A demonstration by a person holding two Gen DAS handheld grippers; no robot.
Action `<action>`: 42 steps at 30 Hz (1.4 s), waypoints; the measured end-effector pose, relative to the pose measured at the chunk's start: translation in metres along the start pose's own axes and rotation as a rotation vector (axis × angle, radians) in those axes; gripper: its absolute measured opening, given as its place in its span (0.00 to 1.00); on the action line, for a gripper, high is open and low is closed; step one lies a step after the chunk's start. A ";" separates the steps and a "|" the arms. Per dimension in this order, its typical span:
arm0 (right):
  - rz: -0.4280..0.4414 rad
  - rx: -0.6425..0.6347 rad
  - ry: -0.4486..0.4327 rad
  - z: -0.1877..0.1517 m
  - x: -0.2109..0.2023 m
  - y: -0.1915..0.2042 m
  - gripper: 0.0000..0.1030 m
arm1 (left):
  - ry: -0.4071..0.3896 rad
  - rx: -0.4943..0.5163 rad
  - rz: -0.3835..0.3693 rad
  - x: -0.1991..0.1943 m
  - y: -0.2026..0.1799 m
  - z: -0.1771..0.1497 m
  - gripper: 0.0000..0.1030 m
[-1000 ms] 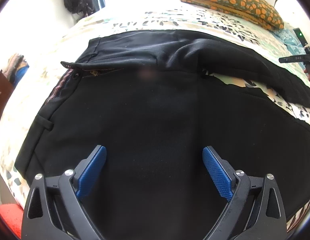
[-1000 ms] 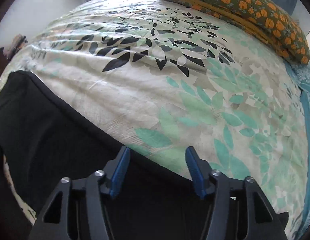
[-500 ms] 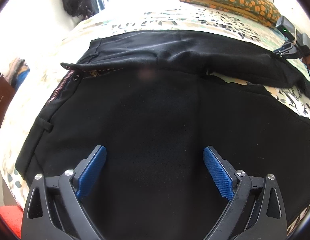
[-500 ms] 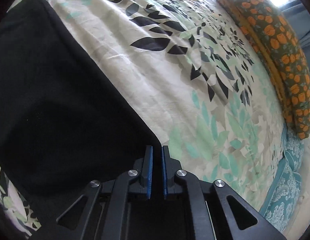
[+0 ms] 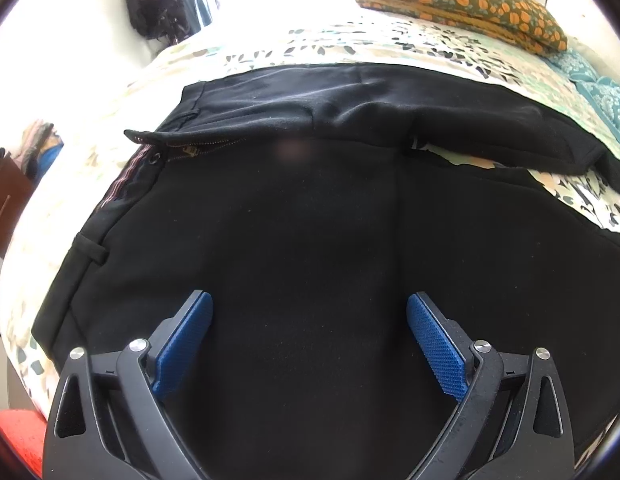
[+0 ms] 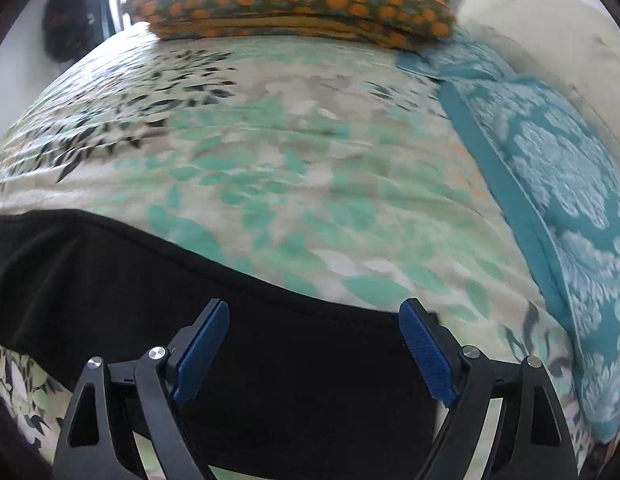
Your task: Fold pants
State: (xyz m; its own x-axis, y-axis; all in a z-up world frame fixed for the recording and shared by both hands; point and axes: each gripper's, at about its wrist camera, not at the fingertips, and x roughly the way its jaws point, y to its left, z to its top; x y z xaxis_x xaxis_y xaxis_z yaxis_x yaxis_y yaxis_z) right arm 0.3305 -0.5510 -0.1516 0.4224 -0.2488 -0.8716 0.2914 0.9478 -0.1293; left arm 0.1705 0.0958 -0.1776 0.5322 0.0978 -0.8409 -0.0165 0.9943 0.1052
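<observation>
A home bedroom: a bed with leaf-print cover, an orange-patterned pillow, and a teal pillow beside it.

1 pants, 2 tongs, 1 orange-patterned pillow, 1 teal pillow

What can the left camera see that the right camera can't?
Only the left wrist view shows the top of the pants: the open zipper, the button, a belt loop, and the dark bags hanging on the wall.

Only the right wrist view shows the white pillow.

Both show black pants cloth, the leafy bedspread, the orange flowered pillow, the teal pillow, and an open hand-held gripper with blue pads.
</observation>
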 end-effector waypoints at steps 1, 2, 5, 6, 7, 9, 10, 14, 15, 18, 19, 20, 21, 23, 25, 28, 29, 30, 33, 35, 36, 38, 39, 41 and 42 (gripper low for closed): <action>0.014 0.059 0.036 -0.006 0.007 -0.020 0.83 | -0.003 0.001 0.003 0.000 -0.001 0.000 0.96; 0.083 0.100 0.090 -0.010 0.017 -0.032 0.83 | -0.007 0.003 0.007 0.000 -0.001 -0.001 0.96; 0.127 -0.054 0.169 -0.014 0.027 -0.015 0.33 | -0.018 0.005 0.015 -0.001 -0.002 -0.002 0.96; 0.086 -0.113 0.137 -0.009 0.021 -0.006 0.07 | -0.021 0.004 0.018 -0.001 -0.003 -0.003 0.96; 0.001 -0.157 0.092 0.000 0.017 0.000 0.08 | -0.024 0.005 0.021 -0.001 -0.003 -0.003 0.96; -0.095 -0.175 0.019 0.018 0.015 0.005 0.08 | -0.029 0.008 0.027 -0.001 -0.004 -0.004 0.96; -0.127 -0.189 0.011 0.025 0.019 0.009 0.10 | -0.031 0.009 0.030 -0.002 -0.004 -0.004 0.96; -0.212 -0.193 0.090 0.025 0.045 0.005 0.25 | -0.033 0.007 0.036 -0.002 -0.006 -0.004 0.96; -0.222 -0.171 0.055 0.021 0.037 0.002 0.47 | -0.034 0.007 0.036 -0.002 -0.006 -0.004 0.96; -0.286 -0.070 -0.091 0.002 -0.010 -0.001 0.96 | -0.022 0.005 0.039 -0.003 -0.006 -0.003 0.96; -0.298 -0.044 -0.121 -0.007 -0.030 0.003 0.99 | -0.008 -0.002 0.037 -0.005 -0.006 -0.001 0.95; -0.277 -0.030 -0.145 -0.016 -0.050 0.009 1.00 | 0.008 -0.015 0.025 -0.009 -0.007 0.000 0.95; -0.235 -0.016 -0.167 -0.030 -0.074 0.016 1.00 | 0.016 -0.027 -0.001 -0.016 -0.009 0.001 0.95; -0.116 0.016 -0.196 -0.068 -0.122 0.036 1.00 | 0.003 -0.026 -0.070 -0.034 -0.019 -0.001 0.95; 0.014 0.058 -0.182 -0.116 -0.164 0.060 1.00 | -0.011 0.009 -0.119 -0.053 -0.037 -0.005 0.95; 0.152 0.068 -0.130 -0.195 -0.200 0.111 1.00 | -0.024 0.076 -0.189 -0.070 -0.069 -0.014 0.95; 0.179 0.043 -0.102 -0.218 -0.201 0.130 1.00 | -0.022 0.096 -0.193 -0.071 -0.079 -0.017 0.95; 0.193 0.012 -0.077 -0.240 -0.200 0.147 1.00 | -0.012 0.117 -0.194 -0.069 -0.089 -0.020 0.95; 0.191 -0.067 0.028 -0.293 -0.179 0.180 1.00 | 0.034 0.187 -0.179 -0.053 -0.111 -0.032 0.95; 0.171 -0.108 0.081 -0.311 -0.167 0.185 1.00 | 0.075 0.238 -0.156 -0.041 -0.117 -0.047 0.96; 0.188 -0.097 0.055 -0.314 -0.169 0.180 1.00 | 0.041 0.241 -0.165 -0.043 -0.114 -0.052 0.96; 0.220 -0.080 0.062 -0.315 -0.167 0.174 1.00 | 0.037 0.245 -0.170 -0.045 -0.110 -0.056 0.96; 0.226 -0.079 0.060 -0.316 -0.168 0.173 1.00 | 0.056 0.240 -0.172 -0.045 -0.108 -0.053 0.96; 0.205 -0.044 -0.007 -0.312 -0.180 0.168 1.00 | 0.083 0.198 -0.153 -0.053 -0.103 -0.039 0.95; 0.194 -0.025 -0.052 -0.309 -0.188 0.165 1.00 | 0.031 0.171 -0.158 -0.061 -0.097 -0.029 0.95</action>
State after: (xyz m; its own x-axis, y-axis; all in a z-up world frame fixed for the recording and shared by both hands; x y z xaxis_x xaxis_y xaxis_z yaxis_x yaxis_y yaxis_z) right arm 0.0345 -0.2861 -0.1554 0.5125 -0.0701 -0.8558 0.1791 0.9835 0.0267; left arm 0.1152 -0.0057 -0.1522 0.4906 -0.0546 -0.8697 0.2097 0.9761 0.0570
